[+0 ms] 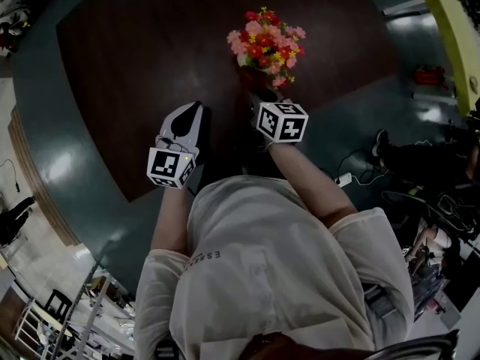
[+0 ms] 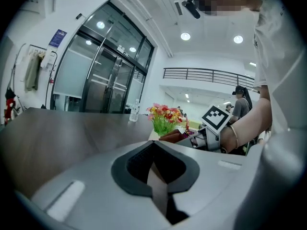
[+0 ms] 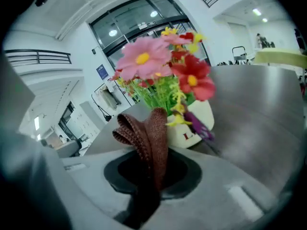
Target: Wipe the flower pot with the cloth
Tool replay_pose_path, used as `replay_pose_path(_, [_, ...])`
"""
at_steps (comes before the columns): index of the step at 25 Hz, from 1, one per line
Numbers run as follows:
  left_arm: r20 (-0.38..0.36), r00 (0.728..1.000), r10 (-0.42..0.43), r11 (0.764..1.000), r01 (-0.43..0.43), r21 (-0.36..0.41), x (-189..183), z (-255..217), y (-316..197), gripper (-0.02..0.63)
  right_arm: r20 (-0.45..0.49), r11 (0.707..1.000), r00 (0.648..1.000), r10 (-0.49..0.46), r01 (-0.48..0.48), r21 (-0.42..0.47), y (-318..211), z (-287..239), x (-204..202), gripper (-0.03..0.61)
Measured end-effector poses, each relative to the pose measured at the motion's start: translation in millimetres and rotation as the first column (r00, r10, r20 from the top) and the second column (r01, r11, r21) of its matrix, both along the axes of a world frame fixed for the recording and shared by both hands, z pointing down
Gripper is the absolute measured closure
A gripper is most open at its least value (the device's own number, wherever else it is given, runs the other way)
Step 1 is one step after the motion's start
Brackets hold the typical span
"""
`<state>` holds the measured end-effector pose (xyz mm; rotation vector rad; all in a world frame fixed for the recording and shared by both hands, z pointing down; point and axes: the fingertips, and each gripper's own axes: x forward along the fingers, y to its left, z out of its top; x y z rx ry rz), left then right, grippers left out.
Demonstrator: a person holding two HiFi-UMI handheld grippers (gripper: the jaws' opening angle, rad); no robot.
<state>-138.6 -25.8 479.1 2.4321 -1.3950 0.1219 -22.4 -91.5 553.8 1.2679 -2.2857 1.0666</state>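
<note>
one white flower pot [image 3: 197, 123] stands on the dark table [image 1: 135, 66]. of two grippers, the right gripper [image 1: 259, 96] fingers pinch one brown cloth [image 3: 152, 138] beside it, perhaps touching; the left gripper [image 1: 195, 109] fingers are closed, empty.

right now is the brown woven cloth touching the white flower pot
Cannot tell. In the right gripper view the brown cloth overlaps the white pot, hiding any gap.

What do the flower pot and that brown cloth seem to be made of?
Flower pot: likely glazed ceramic, maybe plastic; smooth white, faintly glossy wall. Cloth: woven fabric, matte brown; coarse weave and stitched edges show.
</note>
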Motion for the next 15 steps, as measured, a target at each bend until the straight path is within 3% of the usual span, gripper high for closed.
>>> replay_pose_path(5, [-0.004,1.000,0.027,0.997,-0.027,0.072,25,-9,-26,0.565,-0.073,0.998,0.996,-0.056,0.056,-0.007,27,4,35,0.526])
replay_pose_path(10, [0.037,0.992,0.117,0.993,-0.117,0.013,61,5,-52,0.413,-0.165,0.993,0.980,-0.114,0.117,0.008,47,-2,81,0.526])
replay_pose_path(15, [0.154,0.966,0.206,0.978,-0.204,-0.031,95,41,-76,0.189,-0.233,0.996,0.969,-0.085,0.089,0.006,38,2,142,0.526])
